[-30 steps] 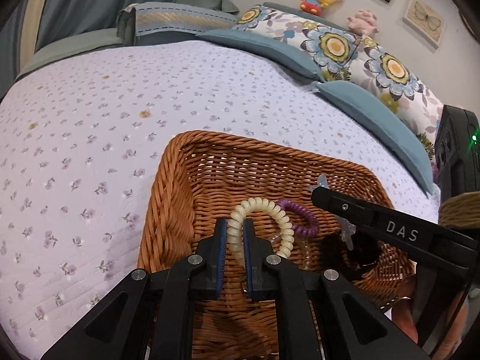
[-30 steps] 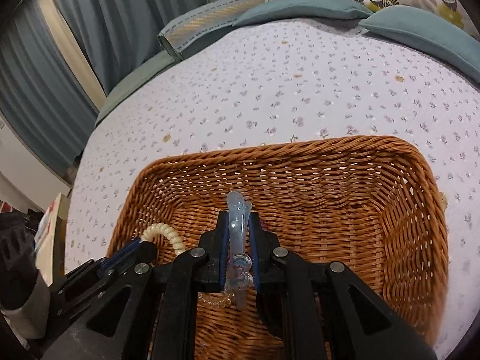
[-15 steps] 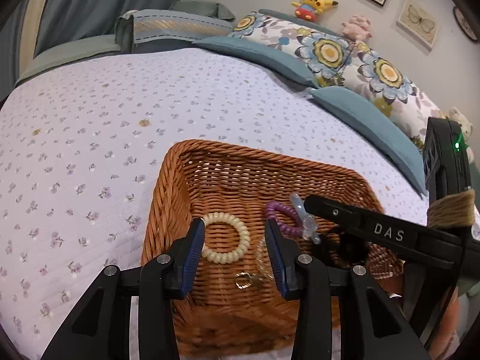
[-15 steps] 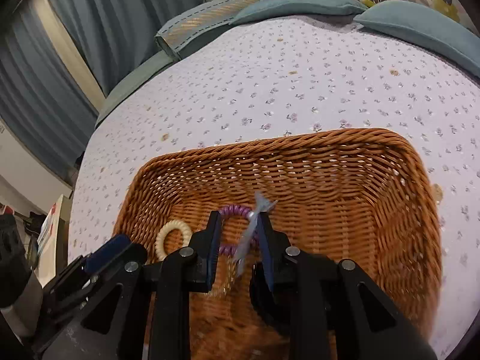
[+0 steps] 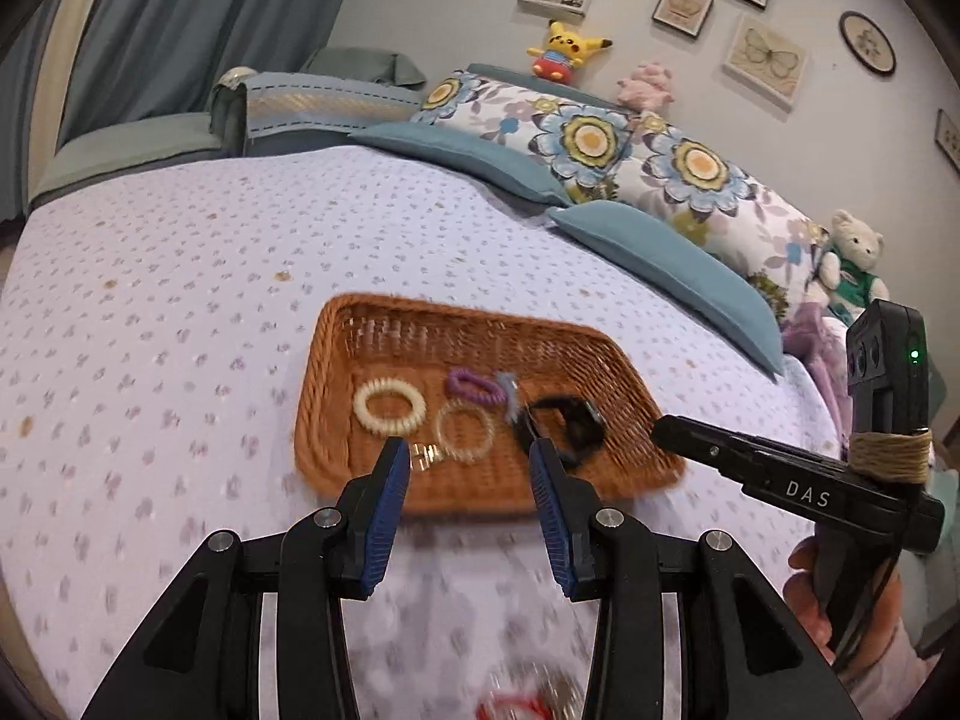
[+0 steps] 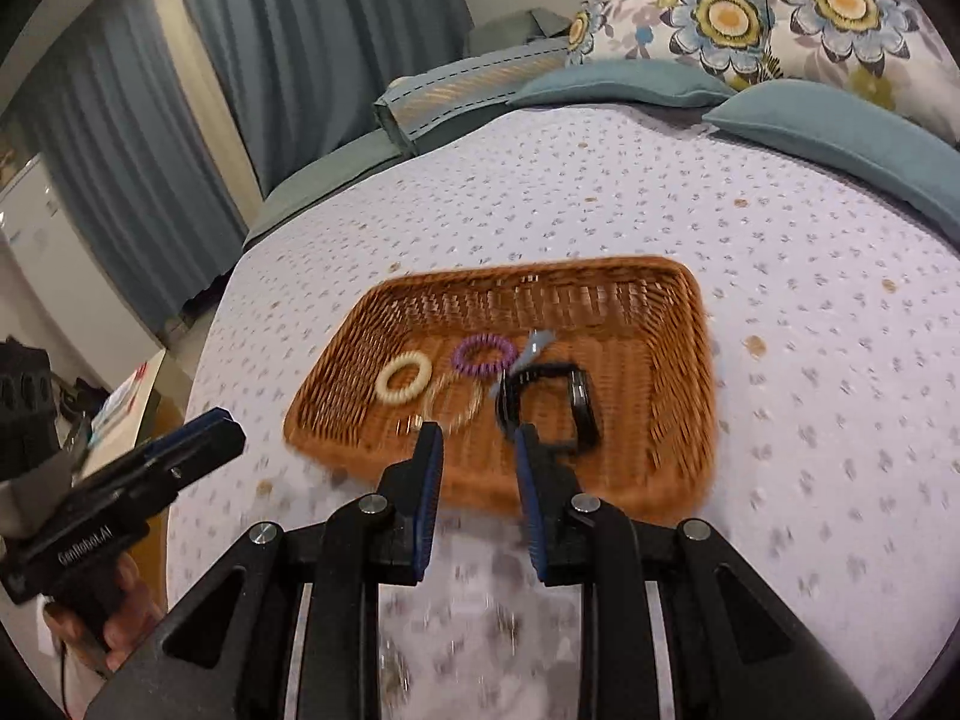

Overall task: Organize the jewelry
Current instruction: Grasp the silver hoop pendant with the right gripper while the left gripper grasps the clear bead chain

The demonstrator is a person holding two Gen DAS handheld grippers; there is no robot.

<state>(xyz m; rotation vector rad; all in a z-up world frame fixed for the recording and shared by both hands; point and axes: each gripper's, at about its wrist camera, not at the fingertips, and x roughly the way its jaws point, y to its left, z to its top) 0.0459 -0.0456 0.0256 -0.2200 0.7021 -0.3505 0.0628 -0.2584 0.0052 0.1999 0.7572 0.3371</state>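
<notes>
The cream coil hair tie lies flat on the floor of the wicker basket, toward its left side; a second ago I had it pinched between my left fingers. Beside it lie the purple coil tie, a clear coil ring and a small gold piece just in front. The pale blue clip, which my right gripper held a second ago, now rests against the black watch at the right of the basket floor.

My left gripper has just opened, its blue pads spread with nothing between them. My right gripper has opened too, less widely, and is likewise empty. Both have pulled back and up from inside the basket, which now sits whole ahead of them on the flowered bedspread. Something red shows, blurred, at the near edge below my left gripper.
</notes>
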